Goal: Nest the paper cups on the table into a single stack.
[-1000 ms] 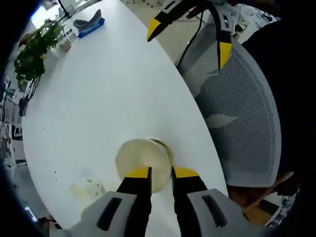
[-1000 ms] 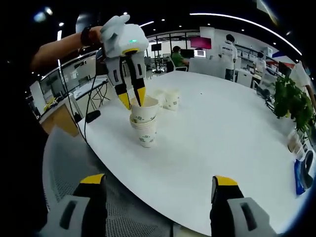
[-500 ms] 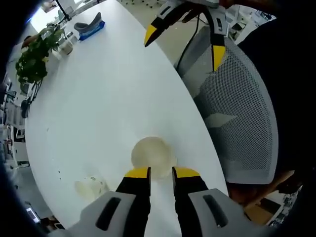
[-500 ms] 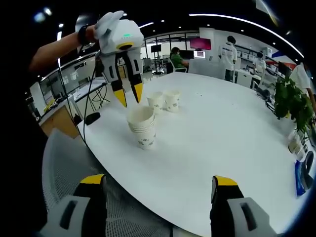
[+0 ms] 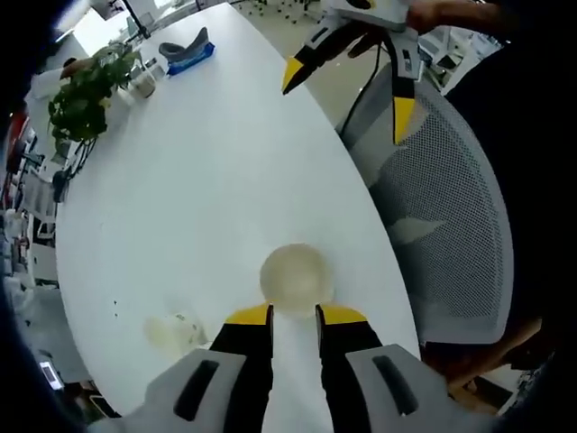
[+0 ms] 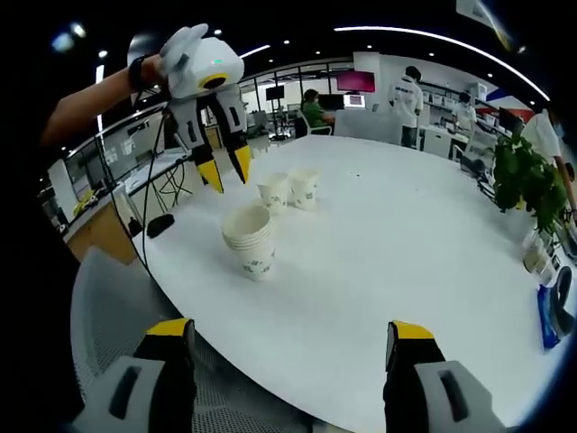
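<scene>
Paper stack stands free at frame left; left gripper has lifted off, jaws parted, empty. Right gripper wide, idle. Two loose cups remain.

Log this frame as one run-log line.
left gripper: open, above stack | right gripper: open, empty | cup stack: upright near table edge | two loose cups: beyond stack, unstacked

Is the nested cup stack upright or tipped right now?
Upright. In the right gripper view the nested cup stack stands mouth-up on the table, rims level; the left gripper hangs above it, jaws apart, holding nothing.
</scene>
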Demonstrator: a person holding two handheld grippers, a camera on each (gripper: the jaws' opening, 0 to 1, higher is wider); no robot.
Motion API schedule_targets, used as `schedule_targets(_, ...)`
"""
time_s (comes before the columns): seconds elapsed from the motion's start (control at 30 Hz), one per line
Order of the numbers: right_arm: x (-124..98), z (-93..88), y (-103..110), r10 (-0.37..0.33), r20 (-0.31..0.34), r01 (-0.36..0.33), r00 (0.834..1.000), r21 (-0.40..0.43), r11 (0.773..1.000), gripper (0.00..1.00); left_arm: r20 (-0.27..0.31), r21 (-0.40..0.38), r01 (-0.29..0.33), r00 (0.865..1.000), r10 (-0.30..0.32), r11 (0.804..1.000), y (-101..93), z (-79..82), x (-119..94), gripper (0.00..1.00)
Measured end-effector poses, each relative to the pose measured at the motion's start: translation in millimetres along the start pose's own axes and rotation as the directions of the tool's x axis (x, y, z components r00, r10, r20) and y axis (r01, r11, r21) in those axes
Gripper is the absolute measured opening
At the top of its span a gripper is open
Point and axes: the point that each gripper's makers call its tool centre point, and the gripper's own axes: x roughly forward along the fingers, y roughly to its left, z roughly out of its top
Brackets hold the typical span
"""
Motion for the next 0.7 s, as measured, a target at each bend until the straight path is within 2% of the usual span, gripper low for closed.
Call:
schedule_targets(0.23,4.6,5.4,4.7,-0.014,-0.011,0.014,1.0,0.001,1.0,0.88,0.024,-0.061,-0.032,0.999,0.033,0.998,5.9,-16.7,-3.5,0.17)
schedule_targets(0.37,5.0,6.1,2.9,-0.016,-0.009,0.016,1.0,0.0,1.0,0.88,0.037,-0.114,-0.07,0.997,0.075,0.991,12.5,-27.8,-8.7,0.17)
schedule_targets(0.5,6.6,6.7,5.0,-0.015,-0.012,0.015,1.0,0.0,1.0,0.88,0.053,-0.17,-0.095,0.993,0.106,0.981,18.2,-36.7,-13.5,0.2)
schedule_targets(0.63,8.1,5.1,4.8,-0.015,-0.022,0.015,1.0,0.0,1.0,0.88,0.064,-0.223,-0.143,0.985,0.161,0.964,33.6,-52.6,-19.8,0.31)
schedule_targets(0.7,9.3,4.3,2.1,-0.021,-0.022,0.021,1.0,0.004,1.0,0.88,0.07,-0.251,-0.161,0.98,0.184,0.955,41.2,-59.8,-23.9,0.29)
